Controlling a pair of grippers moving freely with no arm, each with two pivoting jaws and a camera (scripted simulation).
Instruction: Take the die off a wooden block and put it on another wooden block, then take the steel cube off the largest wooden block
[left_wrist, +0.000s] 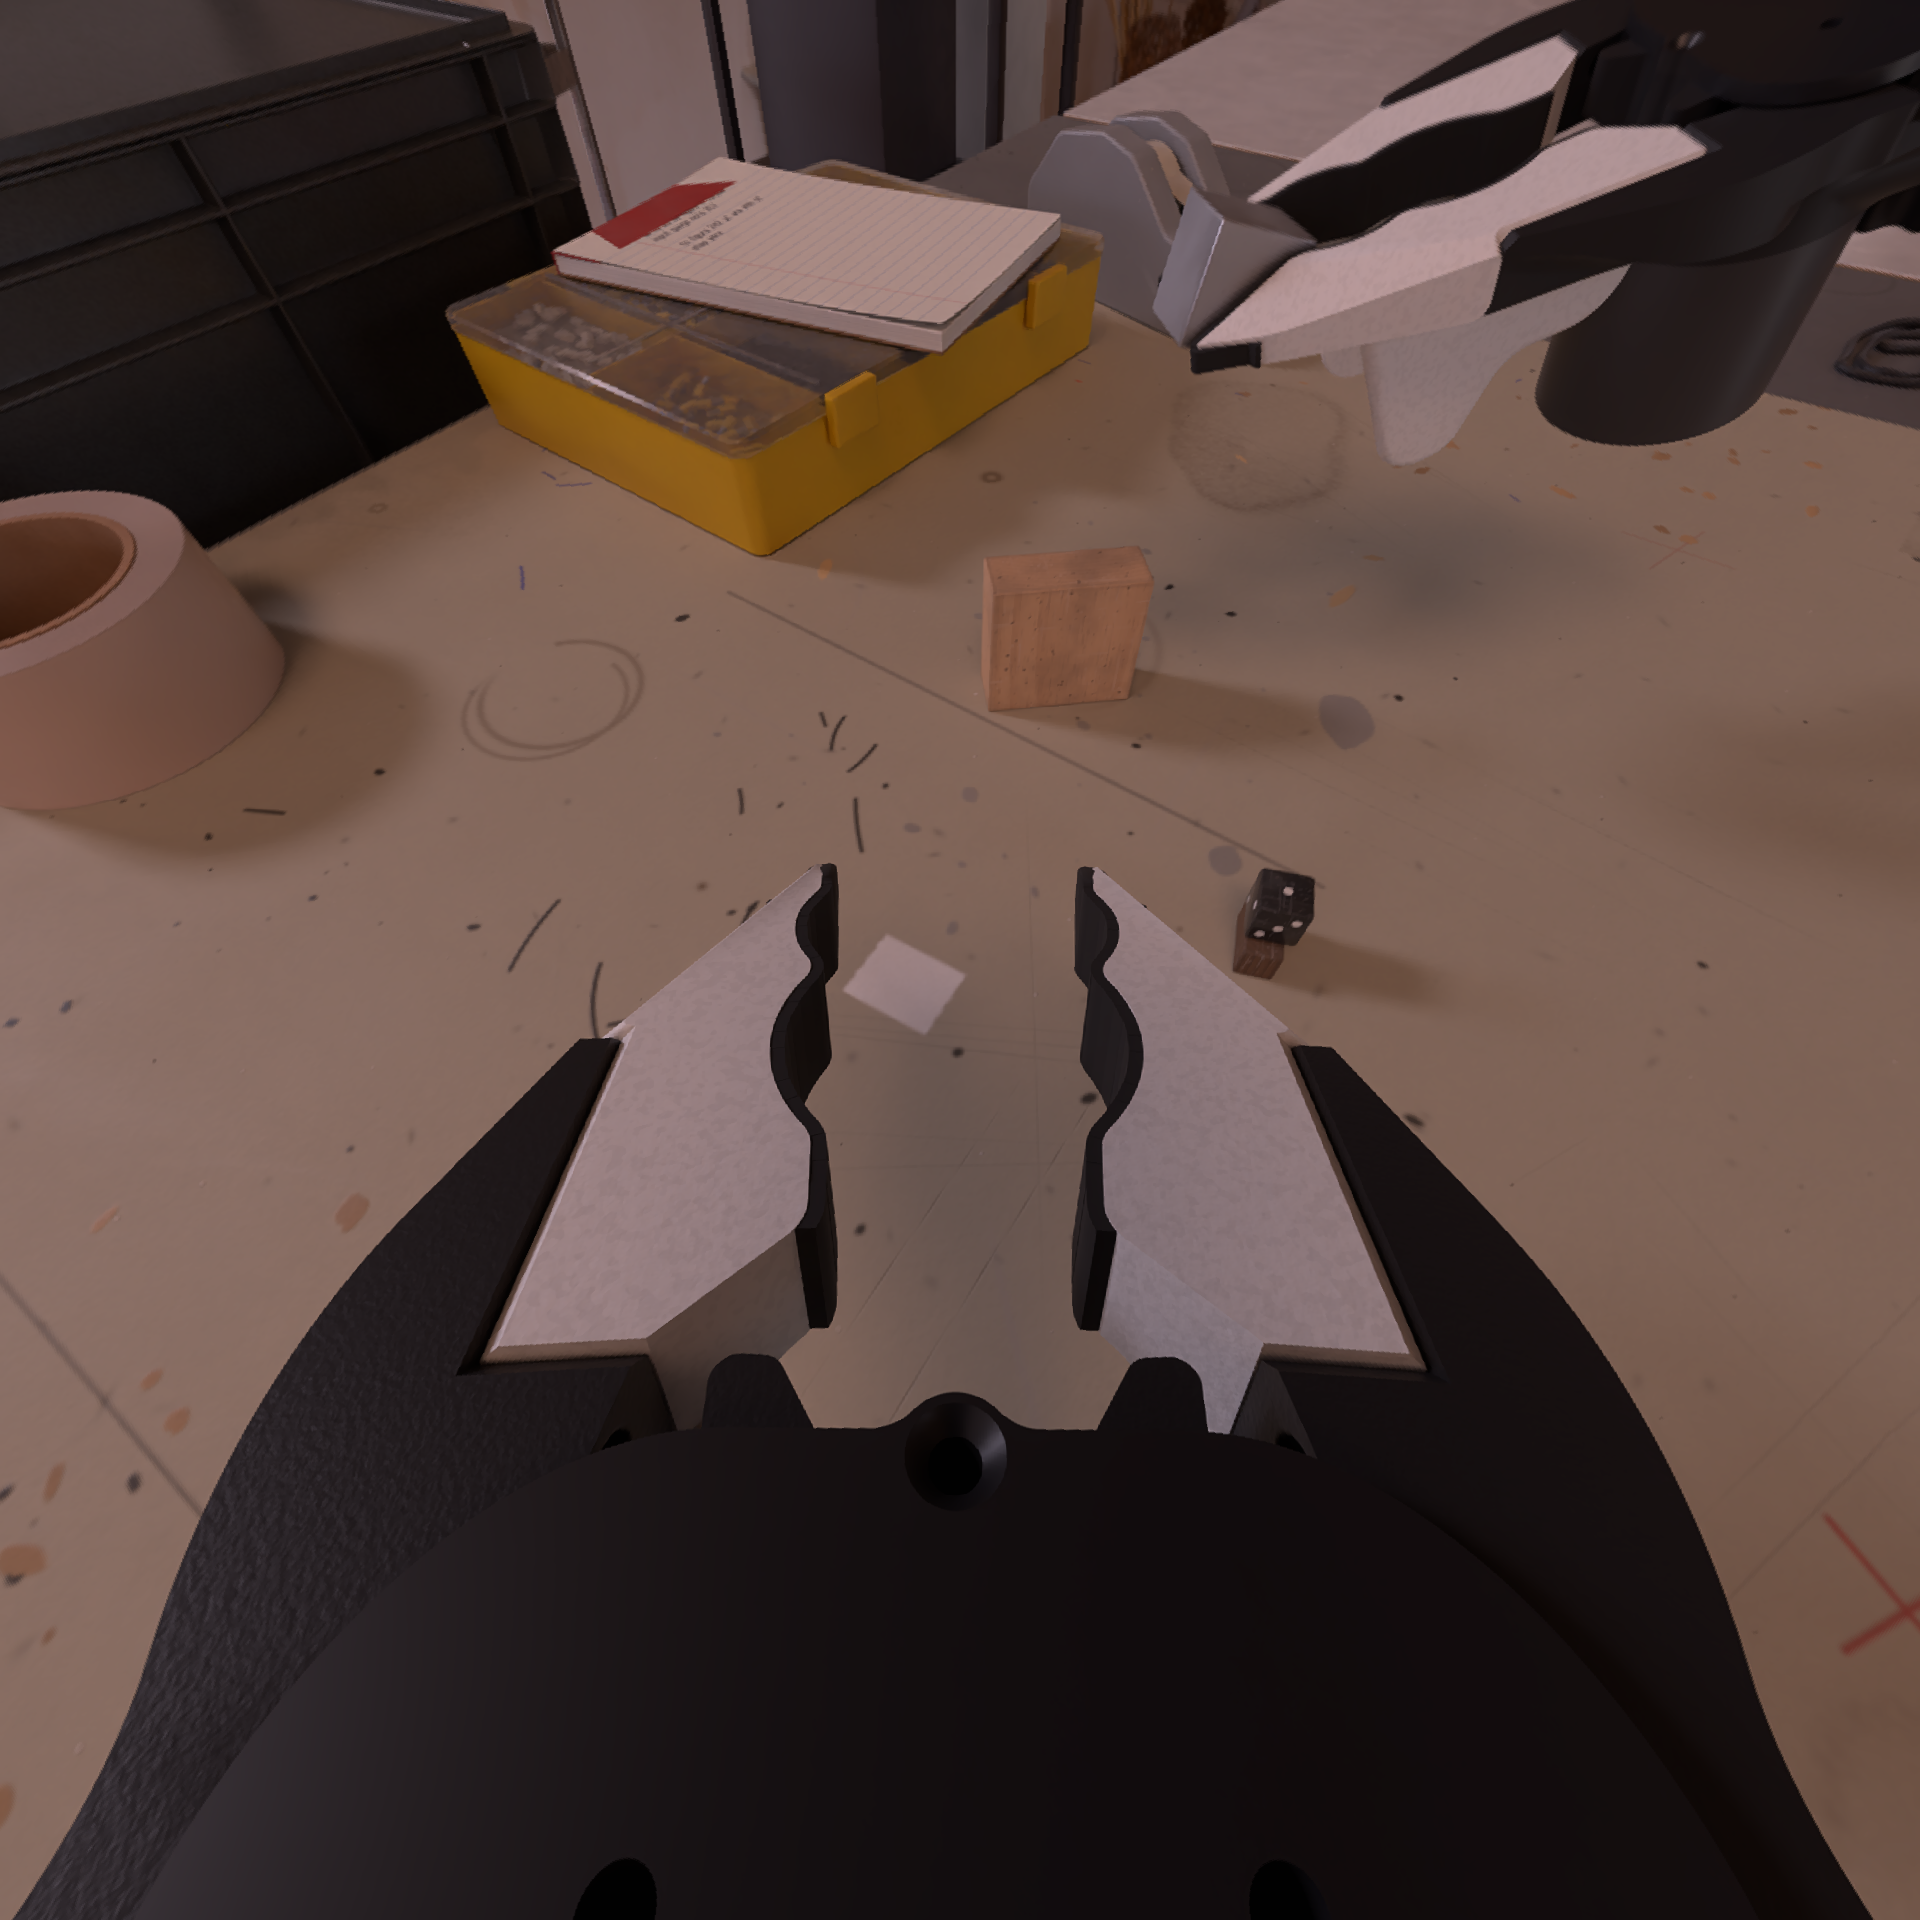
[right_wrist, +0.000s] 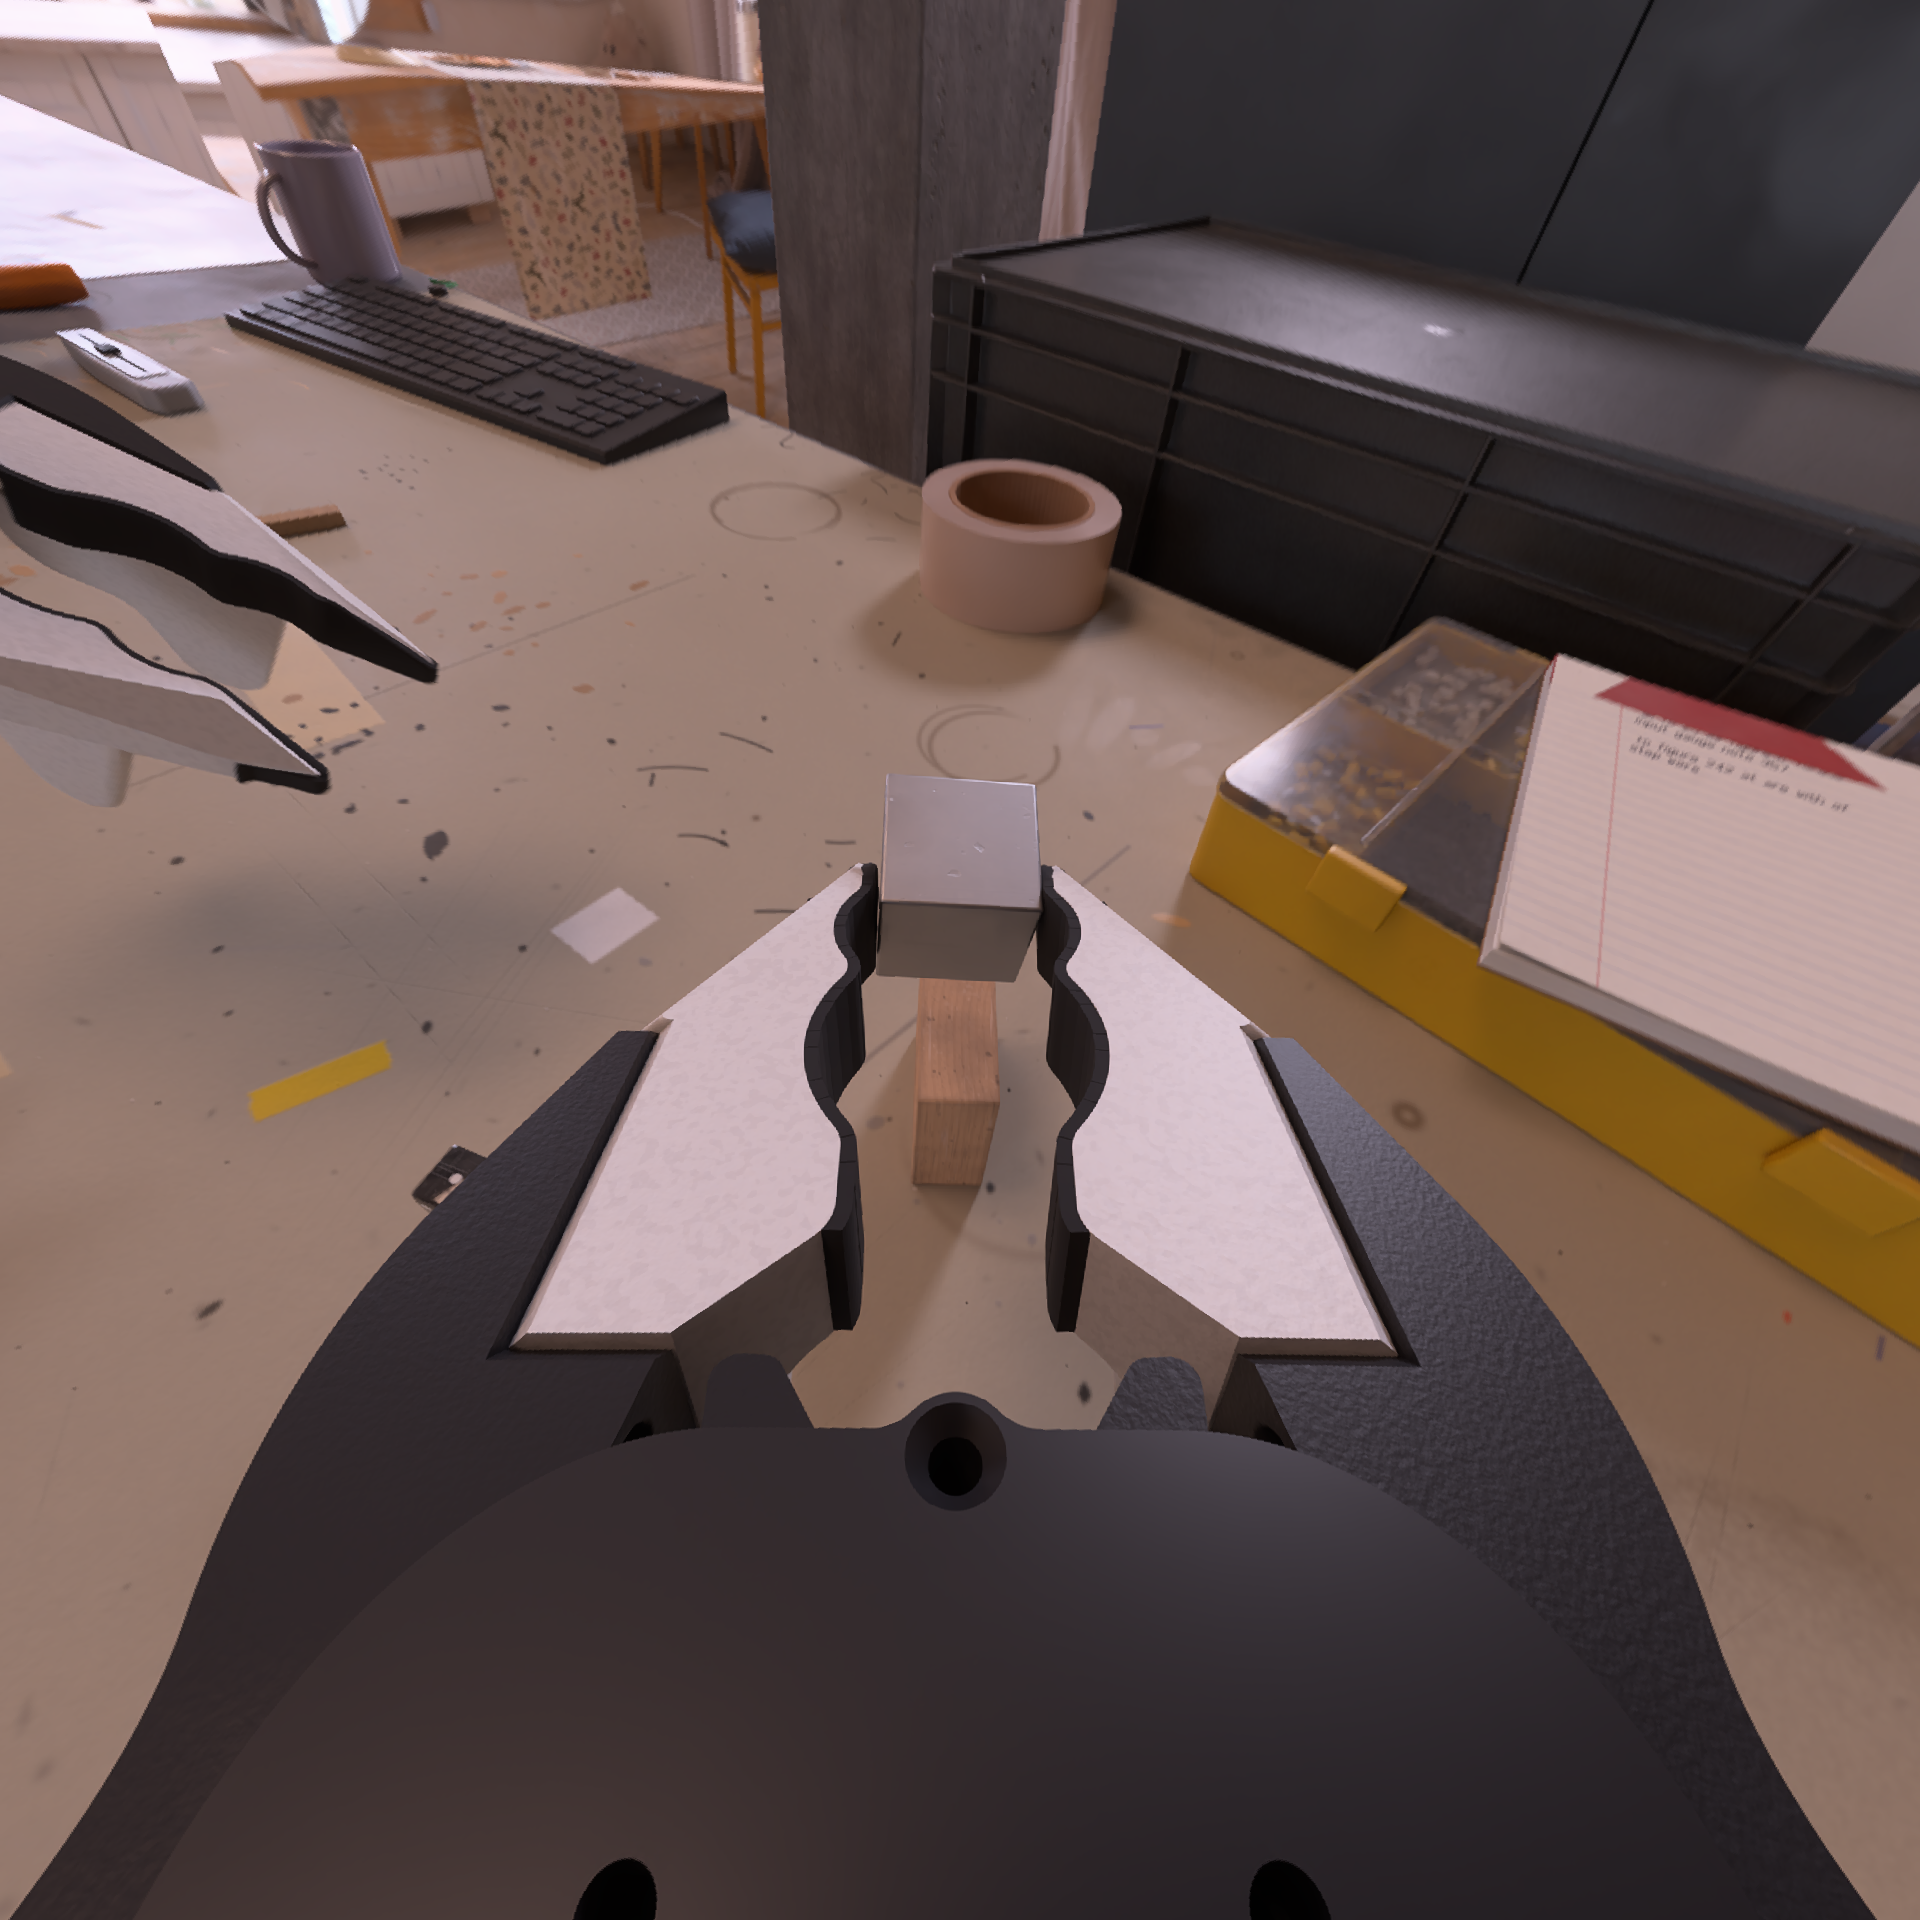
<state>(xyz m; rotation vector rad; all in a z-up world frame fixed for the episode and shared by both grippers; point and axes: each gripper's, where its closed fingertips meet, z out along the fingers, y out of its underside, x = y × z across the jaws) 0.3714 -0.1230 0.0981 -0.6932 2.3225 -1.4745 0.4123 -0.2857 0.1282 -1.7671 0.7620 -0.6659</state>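
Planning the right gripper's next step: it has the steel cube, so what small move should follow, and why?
Probably carry the steel cube sideways and lower it onto bare table. The right gripper holds it in the air above the large wooden block, whose top is bare, and the die already sits on the small dark block. Only setting down seems left.

tape roll (left_wrist: 114, 644) cut off at the left picture edge; small dark block (left_wrist: 1259, 958) mostly hidden under the die (left_wrist: 1280, 906); notepad (right_wrist: 1714, 914) cropped at right; contents of the yellow parts box (left_wrist: 790, 416) blurred.
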